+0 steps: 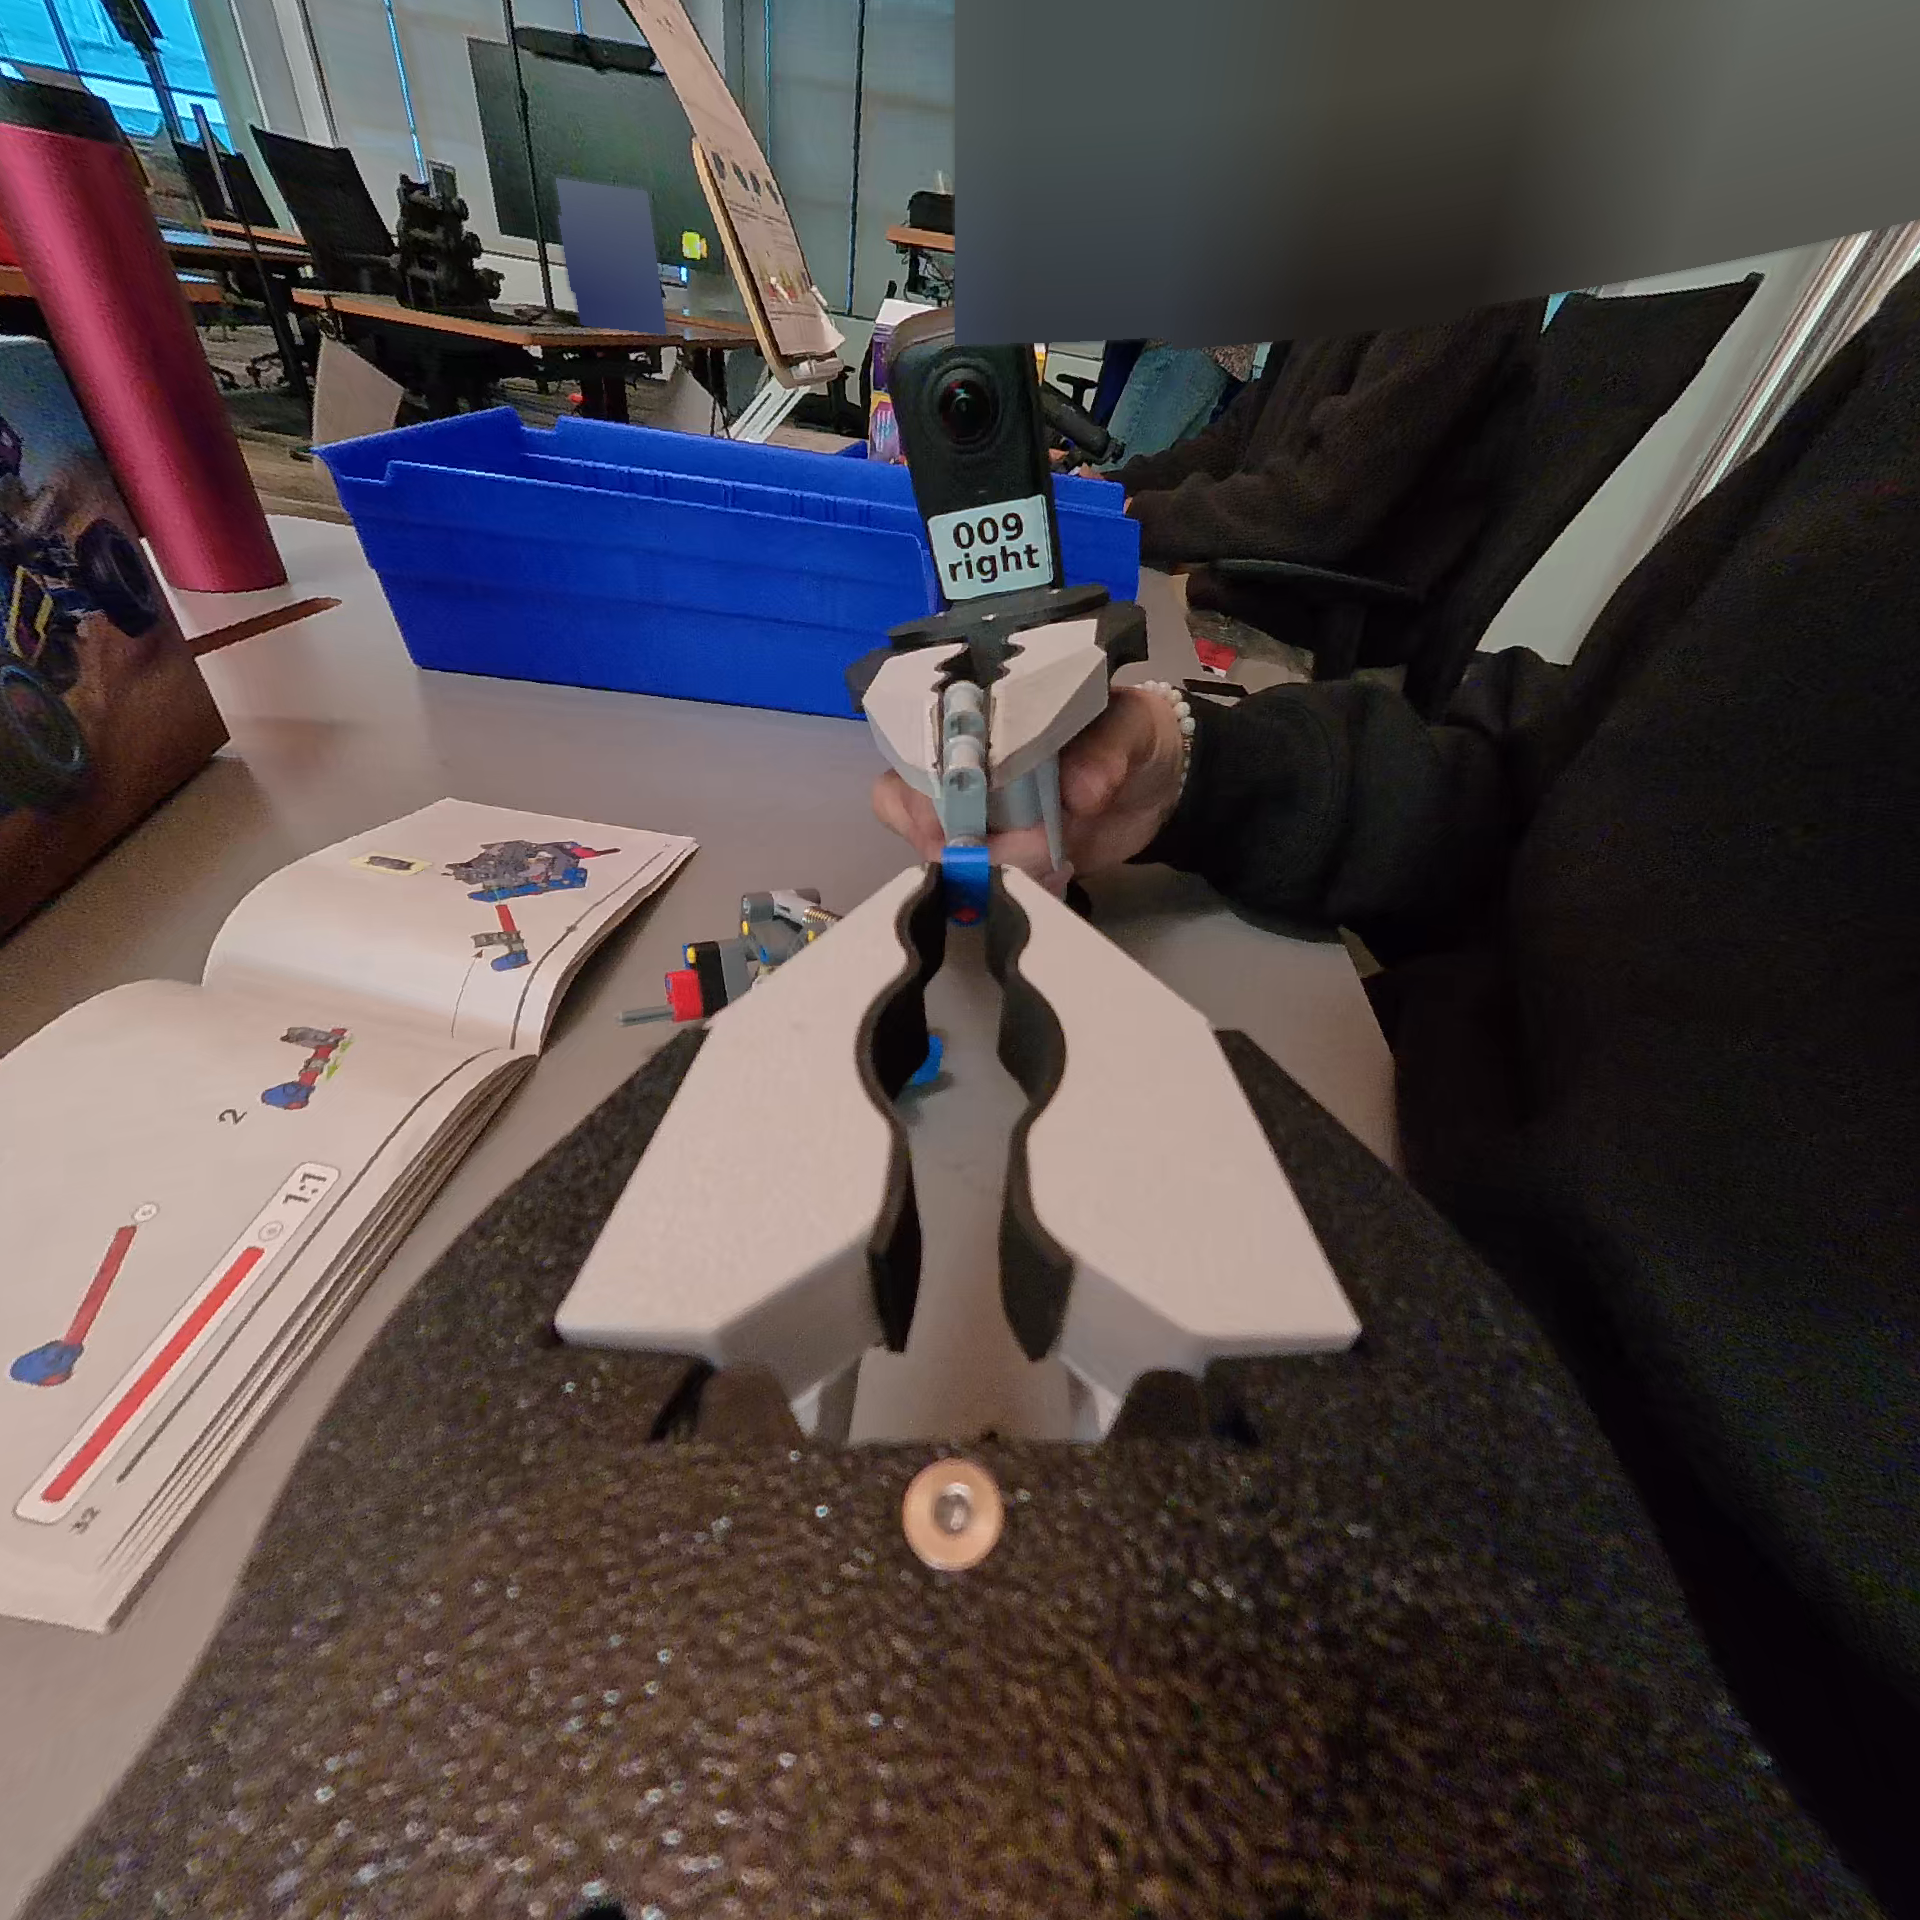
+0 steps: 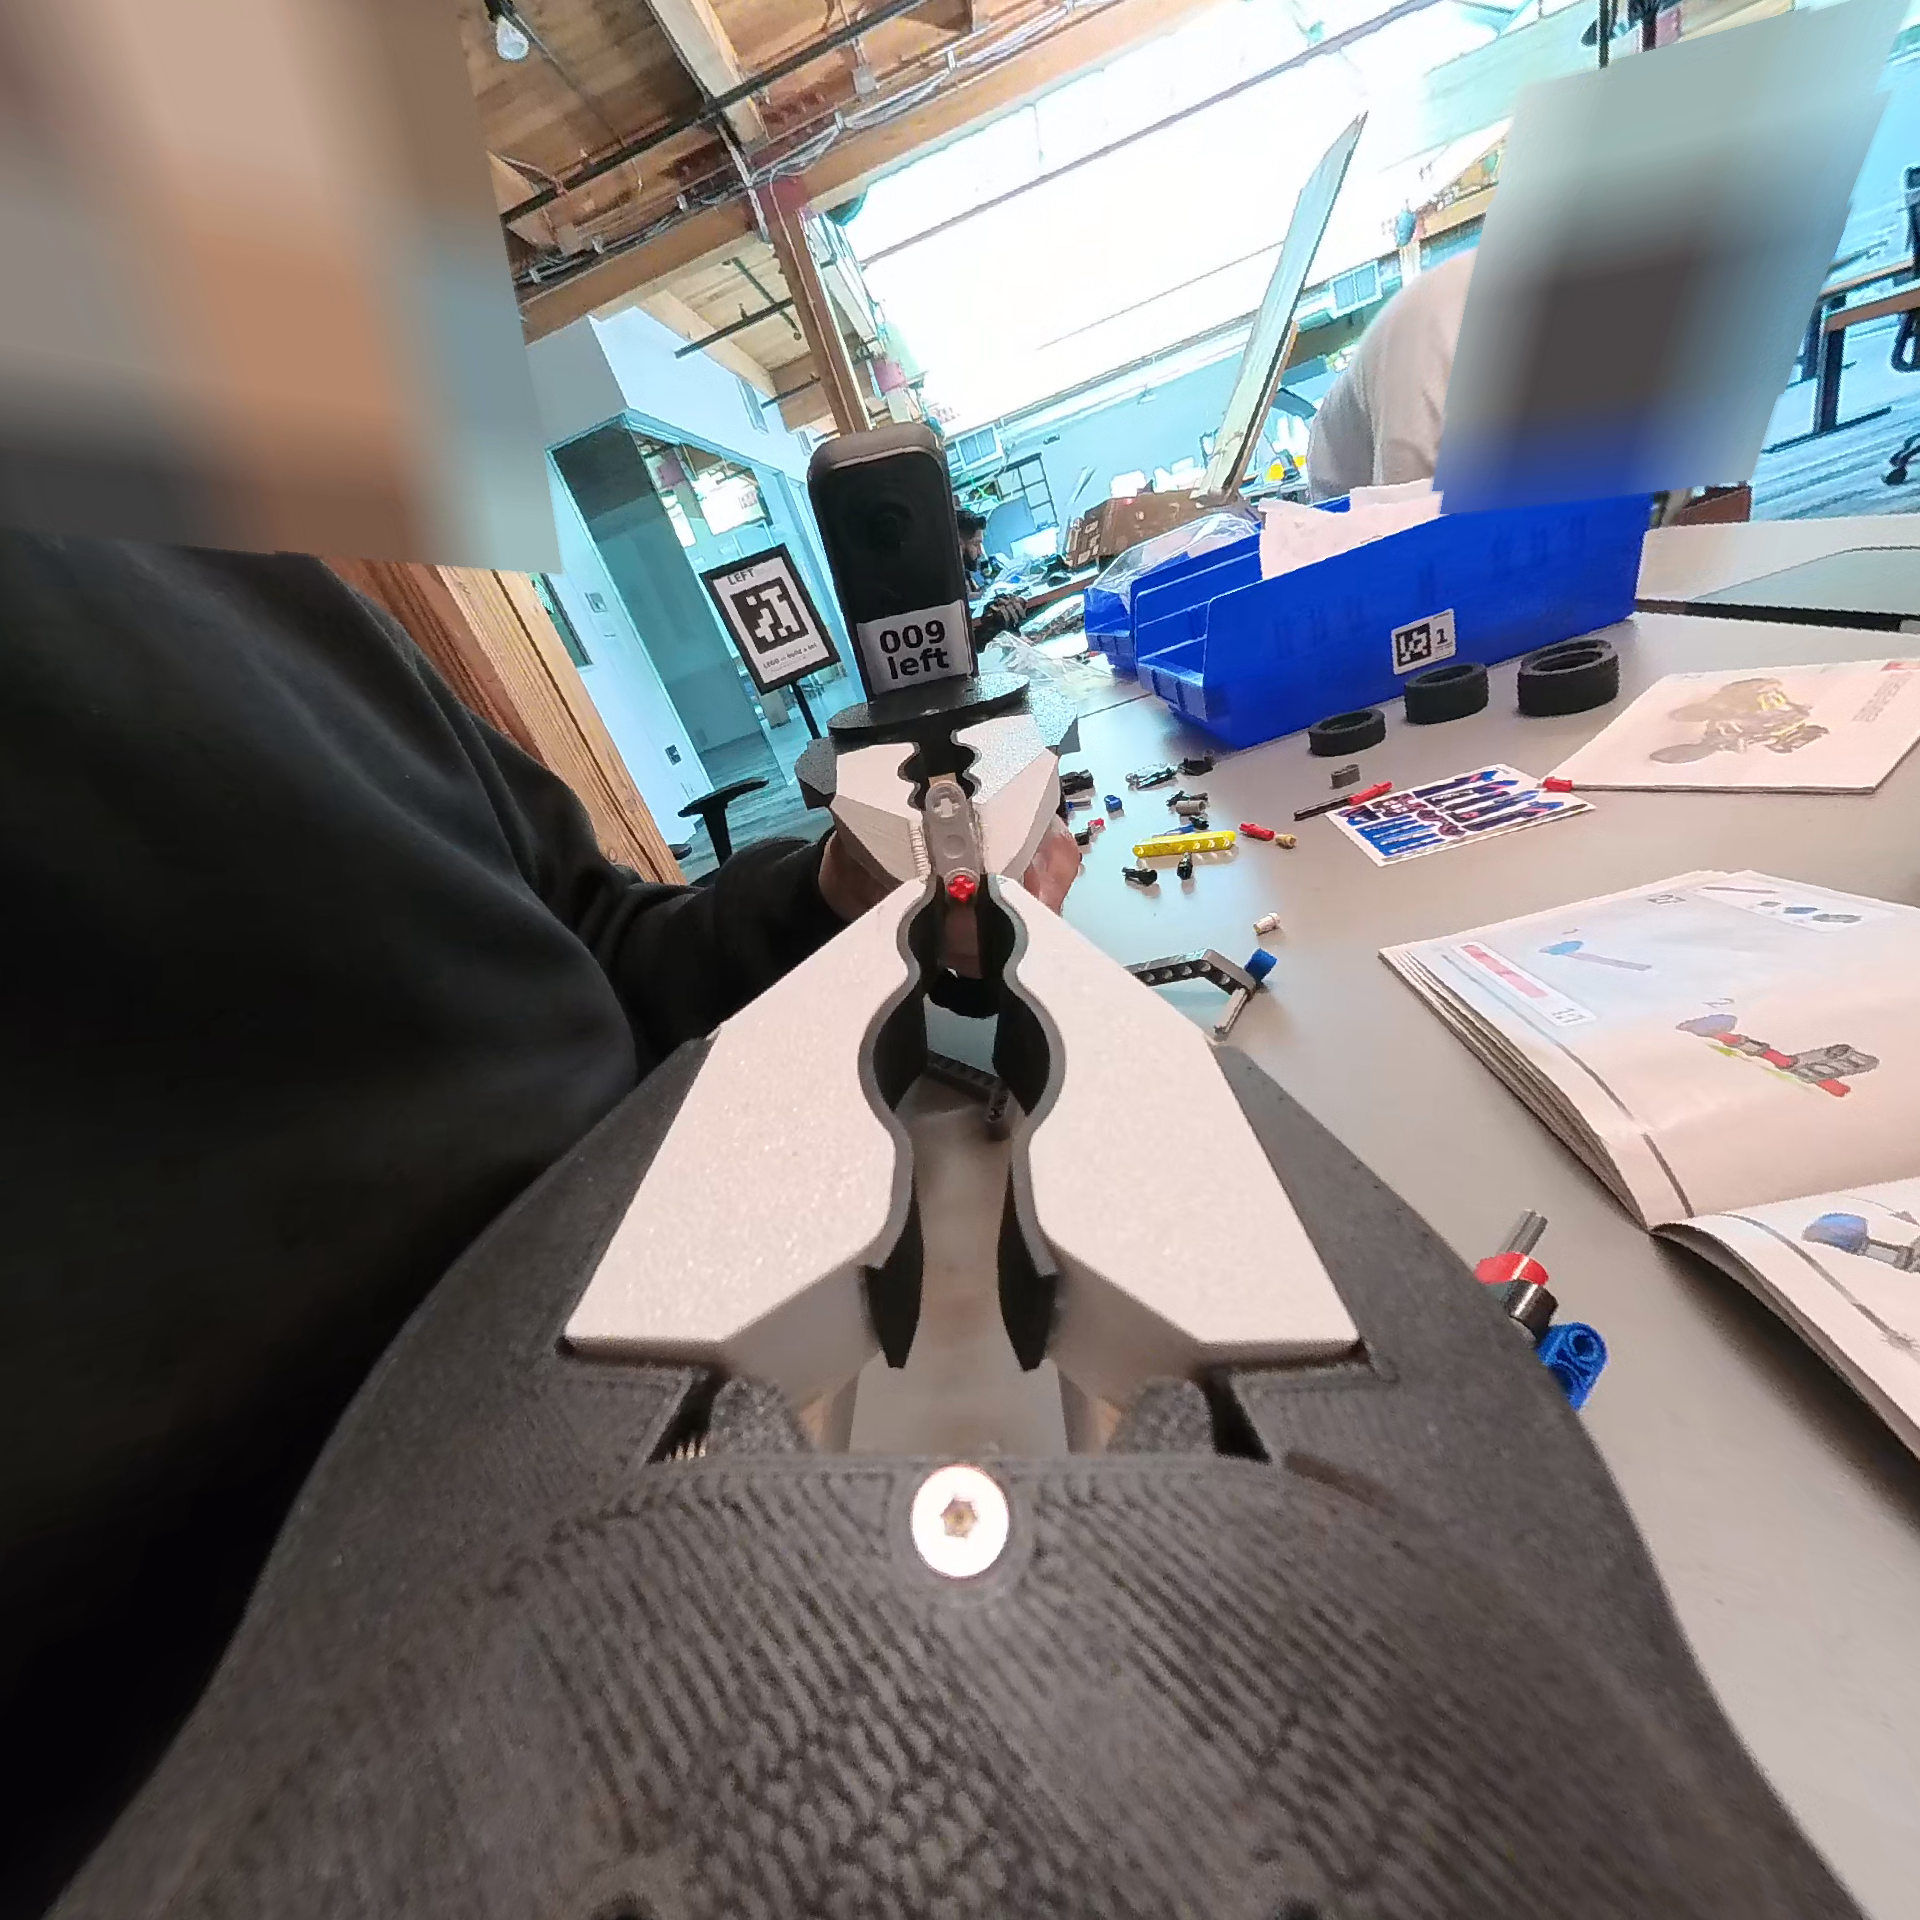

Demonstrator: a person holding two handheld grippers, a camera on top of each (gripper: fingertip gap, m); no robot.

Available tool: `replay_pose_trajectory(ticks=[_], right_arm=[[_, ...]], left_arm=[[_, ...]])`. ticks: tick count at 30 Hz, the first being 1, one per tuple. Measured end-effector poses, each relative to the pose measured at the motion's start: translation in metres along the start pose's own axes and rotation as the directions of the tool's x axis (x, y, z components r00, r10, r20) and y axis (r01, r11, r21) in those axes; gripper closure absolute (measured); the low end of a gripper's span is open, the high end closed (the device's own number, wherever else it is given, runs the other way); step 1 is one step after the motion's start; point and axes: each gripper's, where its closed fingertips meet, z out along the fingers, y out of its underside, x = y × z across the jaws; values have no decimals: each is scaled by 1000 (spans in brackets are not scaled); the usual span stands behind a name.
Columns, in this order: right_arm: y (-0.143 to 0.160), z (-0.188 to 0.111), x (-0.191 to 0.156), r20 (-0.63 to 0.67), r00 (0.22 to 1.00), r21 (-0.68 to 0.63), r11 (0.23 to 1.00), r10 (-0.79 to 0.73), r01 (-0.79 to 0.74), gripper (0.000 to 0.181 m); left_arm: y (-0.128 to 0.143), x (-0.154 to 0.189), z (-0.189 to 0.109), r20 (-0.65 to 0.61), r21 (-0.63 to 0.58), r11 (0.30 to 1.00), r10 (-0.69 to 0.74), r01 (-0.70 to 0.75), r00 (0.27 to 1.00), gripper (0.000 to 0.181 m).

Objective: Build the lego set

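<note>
Grey beam (image 1: pixel 962 764) clamped in right tool (image 1: pixel 971 675), blue connector (image 1: pixel 966 883) in left tool (image 1: pixel 966 904), tips meeting above bare table (image 1: pixel 436 727).

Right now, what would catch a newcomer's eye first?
The left gripper and right gripper meet tip to tip, both pinching one small grey-and-blue piece. An open manual lies on the table beside them, a blue bin behind it, with three tyres by the bin.
</note>
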Motion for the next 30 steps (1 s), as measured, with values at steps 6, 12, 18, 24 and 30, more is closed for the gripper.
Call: replay_pose_trajectory(ticks=[6,12,18,24,30], right_arm=[[0,0,0,-1,1000,0,1000,-6,6,177],[0,0,1,-1,1000,-7,1000,-10,10,176],[1,1,3,-4,1000,-16,1000,-2,2,176],[1,1,3,1,1000,-13,1000,1,-1,176],[1,2,2,6,1000,-7,1000,12,-12,176]], left_arm=[[1,0,0,2,-2,1000,-5,5,1000,177],[1,-1,0,17,-19,1000,6,-5,1000,177],[2,-2,-1,14,-12,1000,-9,9,1000,177],[1,-1,0,12,-3,1000,-16,16,1000,177],[0,-1,0,13,2,1000,-15,15,1000,177]])
